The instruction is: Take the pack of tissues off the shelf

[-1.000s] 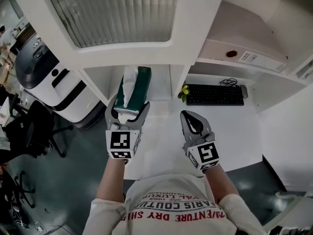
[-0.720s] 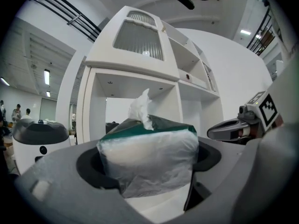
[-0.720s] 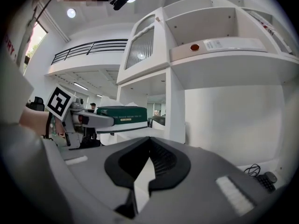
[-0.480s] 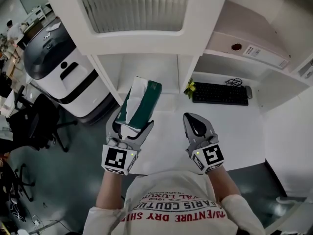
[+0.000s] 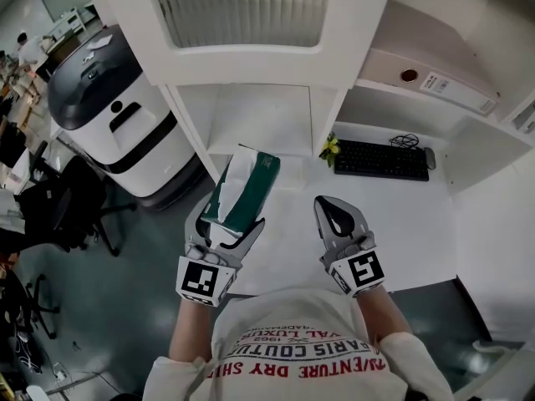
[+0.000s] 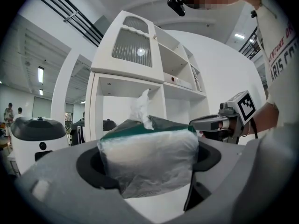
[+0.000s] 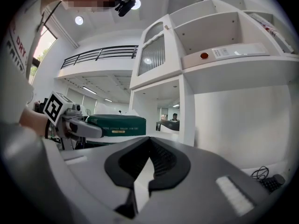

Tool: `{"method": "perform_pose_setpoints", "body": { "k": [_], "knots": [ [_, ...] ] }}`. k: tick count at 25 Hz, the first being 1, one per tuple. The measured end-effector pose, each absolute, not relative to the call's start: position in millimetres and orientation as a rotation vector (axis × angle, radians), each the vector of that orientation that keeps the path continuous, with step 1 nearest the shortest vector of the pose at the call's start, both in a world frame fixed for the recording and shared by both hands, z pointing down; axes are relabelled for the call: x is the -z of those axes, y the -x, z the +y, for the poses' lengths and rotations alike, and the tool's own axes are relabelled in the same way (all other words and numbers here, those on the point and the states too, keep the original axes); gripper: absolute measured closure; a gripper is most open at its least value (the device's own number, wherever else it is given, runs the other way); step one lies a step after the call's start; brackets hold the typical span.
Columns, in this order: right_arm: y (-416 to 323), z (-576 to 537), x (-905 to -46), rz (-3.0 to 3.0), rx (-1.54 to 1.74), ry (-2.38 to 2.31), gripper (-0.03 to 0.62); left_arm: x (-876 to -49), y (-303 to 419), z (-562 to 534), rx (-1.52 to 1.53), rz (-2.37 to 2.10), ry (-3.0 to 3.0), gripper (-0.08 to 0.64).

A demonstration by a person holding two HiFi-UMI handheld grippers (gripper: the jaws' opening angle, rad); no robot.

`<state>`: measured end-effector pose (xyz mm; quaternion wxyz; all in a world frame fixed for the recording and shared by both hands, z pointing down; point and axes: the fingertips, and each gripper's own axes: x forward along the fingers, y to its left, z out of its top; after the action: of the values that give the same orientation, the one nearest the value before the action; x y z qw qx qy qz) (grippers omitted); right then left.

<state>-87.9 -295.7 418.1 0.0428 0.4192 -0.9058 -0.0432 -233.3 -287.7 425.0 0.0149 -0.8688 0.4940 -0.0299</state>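
The pack of tissues [image 5: 244,192], dark green with a clear end and a white tissue sticking out of its top, is clamped between the jaws of my left gripper [image 5: 227,220]. It hangs in the air in front of the white shelf's open compartment [image 5: 259,117], clear of the shelf. In the left gripper view the pack [image 6: 149,155] fills the gap between both jaws. My right gripper [image 5: 338,214] hovers over the white desk [image 5: 410,224] to the right of the pack, jaws together and empty. The right gripper view shows the pack [image 7: 117,124] off to its left.
A black keyboard [image 5: 380,159] and a small yellow flower [image 5: 331,149] lie at the desk's back. A flat binder [image 5: 435,80] rests on an upper shelf. A white and black machine [image 5: 117,115] stands left of the cabinet, with a dark office chair [image 5: 58,211] beside it.
My left gripper has drawn back toward the person with the tissue pack, out of the shelf compartment. The right gripper has stayed in about the same place.
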Motion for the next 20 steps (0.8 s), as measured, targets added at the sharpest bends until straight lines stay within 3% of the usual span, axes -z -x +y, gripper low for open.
{"method": "perform_pose_setpoints", "body": {
  "k": [20],
  "knots": [
    [95, -291, -412, -2.780, 0.182, -1.195, 0.591, -409, 234, -291, 0.060, 1.579, 2.656, 0.118]
  ]
}}
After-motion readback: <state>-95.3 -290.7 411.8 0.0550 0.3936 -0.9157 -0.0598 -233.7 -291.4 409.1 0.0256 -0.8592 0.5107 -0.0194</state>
